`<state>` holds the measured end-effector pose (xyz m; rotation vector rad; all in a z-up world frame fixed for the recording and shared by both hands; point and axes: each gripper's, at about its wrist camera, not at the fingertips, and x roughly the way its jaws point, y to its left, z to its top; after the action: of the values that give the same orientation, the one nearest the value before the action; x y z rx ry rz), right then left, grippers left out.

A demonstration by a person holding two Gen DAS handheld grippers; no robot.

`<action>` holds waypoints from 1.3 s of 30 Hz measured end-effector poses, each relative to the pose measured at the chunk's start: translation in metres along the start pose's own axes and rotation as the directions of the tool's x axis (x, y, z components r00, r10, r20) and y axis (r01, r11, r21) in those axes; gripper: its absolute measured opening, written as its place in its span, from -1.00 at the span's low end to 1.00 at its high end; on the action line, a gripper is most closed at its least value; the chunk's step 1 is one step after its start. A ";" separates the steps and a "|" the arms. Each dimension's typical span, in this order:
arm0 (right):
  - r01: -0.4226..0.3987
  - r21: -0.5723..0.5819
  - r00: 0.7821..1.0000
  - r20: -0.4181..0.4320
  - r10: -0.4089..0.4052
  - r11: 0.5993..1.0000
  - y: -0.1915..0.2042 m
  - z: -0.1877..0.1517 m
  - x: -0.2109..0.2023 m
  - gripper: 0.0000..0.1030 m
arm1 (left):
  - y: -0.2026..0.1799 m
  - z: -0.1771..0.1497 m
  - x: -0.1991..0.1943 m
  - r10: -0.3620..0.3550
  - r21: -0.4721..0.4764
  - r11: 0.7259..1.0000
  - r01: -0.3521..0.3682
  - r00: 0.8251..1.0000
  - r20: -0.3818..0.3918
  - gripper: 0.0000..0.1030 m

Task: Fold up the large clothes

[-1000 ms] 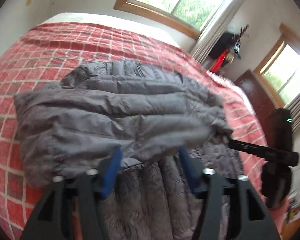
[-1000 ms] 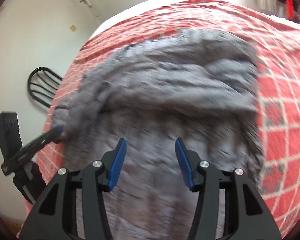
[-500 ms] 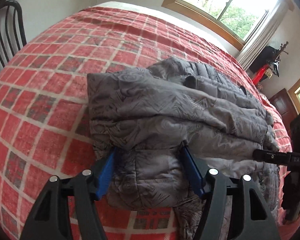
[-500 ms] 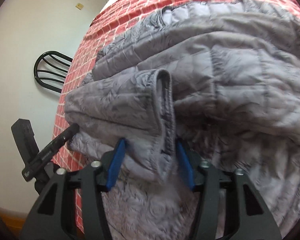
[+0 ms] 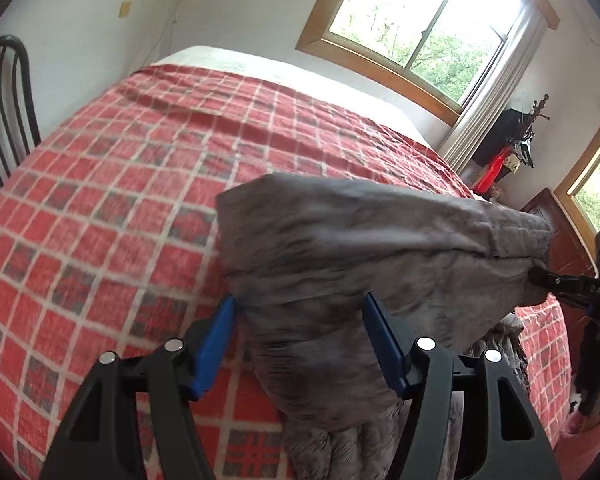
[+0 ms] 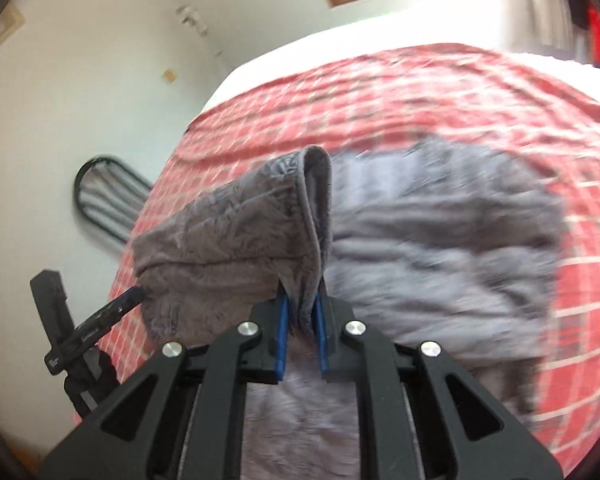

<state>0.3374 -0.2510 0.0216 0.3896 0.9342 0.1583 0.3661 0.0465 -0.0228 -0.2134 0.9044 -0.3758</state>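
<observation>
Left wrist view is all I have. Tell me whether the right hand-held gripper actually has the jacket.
Observer: Yes. The right wrist view shows the right hand-held gripper shut on a folded edge of the gray jacket.
Operator: Tell me where the rest of it sits.
Observer: Beyond the fingers, most of the jacket lies on the red checked bedspread. That part is blurred.

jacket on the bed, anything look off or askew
Only the grip: the right gripper is shut on the jacket edge, while the left gripper's jaws stand wide apart around the fabric, so the lifted fold sags unevenly.
</observation>
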 end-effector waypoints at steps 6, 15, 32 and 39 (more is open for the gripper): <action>0.120 0.107 0.990 0.057 -0.127 0.987 -0.072 0.016 -0.035 -0.81 | -0.037 0.016 0.028 -0.001 0.064 0.998 0.002 1.000 -0.019 0.26; 0.149 0.227 0.989 -0.043 -0.143 0.962 -0.146 -0.004 0.005 -0.79 | -0.061 0.018 0.089 0.109 0.134 0.986 -0.095 0.989 -0.101 0.23; 0.185 0.111 0.980 0.056 -0.192 0.976 -0.114 0.005 -0.016 -0.50 | -0.102 0.032 0.070 0.068 0.194 0.979 -0.060 0.997 -0.032 0.27; 0.241 0.158 0.971 -0.041 -0.238 0.958 -0.139 0.030 0.041 -0.61 | -0.143 0.039 0.133 0.087 0.242 0.969 -0.046 0.983 -0.160 0.29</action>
<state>0.3813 -0.3743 -0.0477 0.4218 1.0108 -0.1365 0.4389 -0.1367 -0.0473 0.0712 1.0225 -0.4408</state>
